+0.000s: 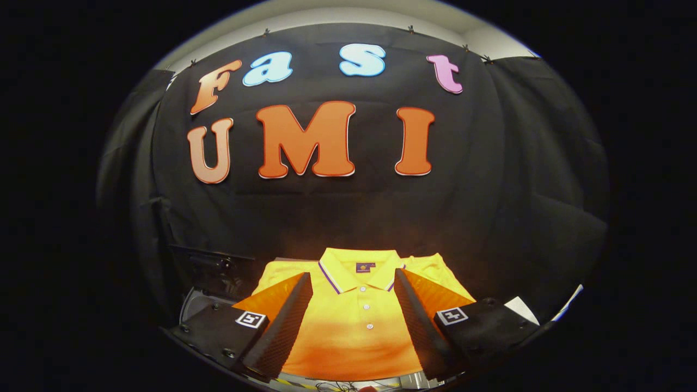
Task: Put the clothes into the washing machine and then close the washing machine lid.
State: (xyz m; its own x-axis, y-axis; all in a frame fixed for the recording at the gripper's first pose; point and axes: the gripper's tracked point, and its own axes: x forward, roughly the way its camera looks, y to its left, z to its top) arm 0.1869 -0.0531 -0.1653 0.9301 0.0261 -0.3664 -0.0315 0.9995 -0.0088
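We hold the hand-held gripper [354,305] spread wide, gripping nothing. Between and beyond its fingers lies the folded yellow polo shirt [356,326], flat, collar [359,272] toward the far side. Beyond the left finger sits a dark open lid [212,269], apparently the washing machine's. Risk: pinching only the top layer would unfold the shirt and leave it trailing.
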